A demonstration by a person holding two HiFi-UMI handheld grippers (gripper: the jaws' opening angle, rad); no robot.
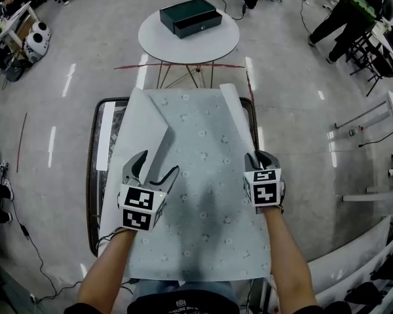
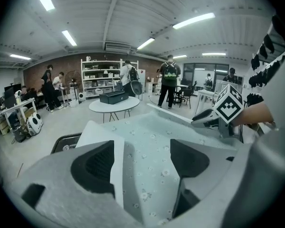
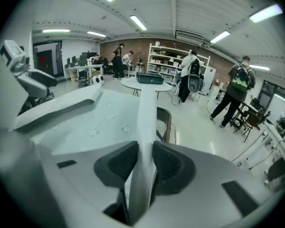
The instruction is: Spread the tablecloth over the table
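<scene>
Grey polished floor of a workshop hall under ceiling strip lights, with shelving against a brick wall at the far end and several people standing near it. Item one: round white worktop, far centre, carrying a dark green box. A thin red line crosses the floor just on its near side. Item two: dark-rimmed worktop, near centre, straight below my head camera. Item three: tablecloth, pale blue-green with small white flowers, lying on the dark-rimmed worktop. It covers most of the top and reaches past the near rim, and a band of the top along the left side is uncovered. The cloth's left side is turned over on itself as a white flap, plain underside up, narrowing toward the near end. Its right edge curls upward and inward, white underside showing. Item four: left tongs, jaws standing apart with nothing clamped. I read them as sitting above the cloth at the near tip of the flap, whose border runs just beside the left-hand pad. Item five: right tongs, jaws closed on the right edge of the tablecloth. In the right gripper view I see the cloth pinched between both pads as an upright strip and running away toward the far end. Both marker cubes face up toward the head camera, and a bare forearm runs back from each to the near edge of the picture.
</scene>
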